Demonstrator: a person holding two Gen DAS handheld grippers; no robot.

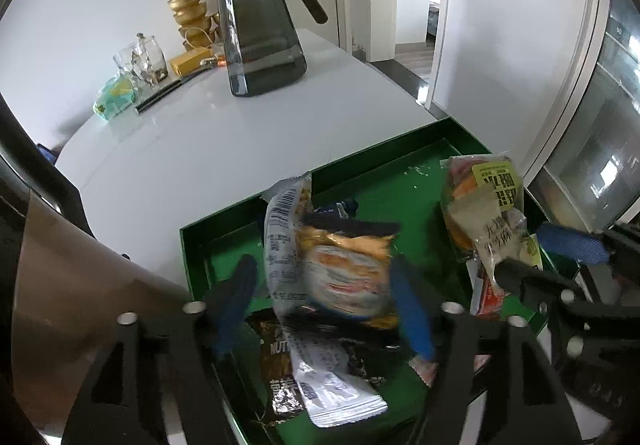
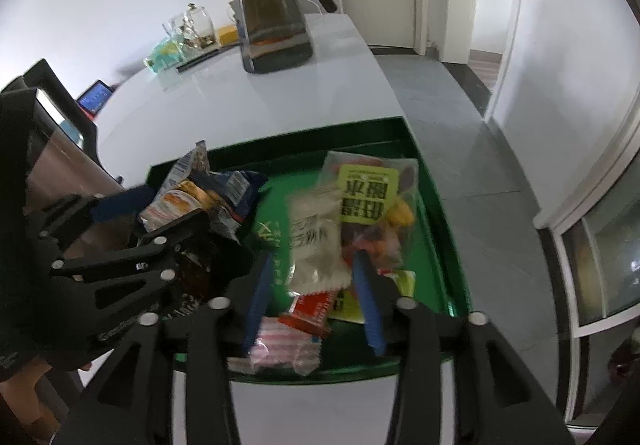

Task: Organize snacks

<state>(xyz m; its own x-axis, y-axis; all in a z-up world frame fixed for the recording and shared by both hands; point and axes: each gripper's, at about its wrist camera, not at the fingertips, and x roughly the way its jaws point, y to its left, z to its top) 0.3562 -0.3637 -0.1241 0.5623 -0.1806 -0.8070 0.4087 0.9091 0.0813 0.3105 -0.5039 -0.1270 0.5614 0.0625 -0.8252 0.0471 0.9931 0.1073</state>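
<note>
A green tray (image 1: pixel 360 161) (image 2: pixel 436 205) lies on the white table and holds several snack packets. My left gripper (image 1: pixel 324 277) has its blue fingers on both sides of an orange and white snack bag (image 1: pixel 340 269), held above the tray; the bag also shows in the right wrist view (image 2: pixel 180 205). My right gripper (image 2: pixel 316 269) has its fingers around a clear packet with a yellow label (image 2: pixel 360 205), also seen in the left wrist view (image 1: pixel 484 213). Brown and silver packets (image 1: pixel 320 385) lie under the left gripper. Red and pink packets (image 2: pixel 296 333) lie under the right one.
A dark glass jug (image 1: pixel 260 25) (image 2: pixel 272 9) stands on the table beyond the tray. Glass jars (image 1: pixel 144 61), gold bowls (image 1: pixel 192 17), a yellow box and a green packet sit at the far left. A brown chair back (image 1: pixel 72 285) is at my left. The table edge runs along the tray's right side.
</note>
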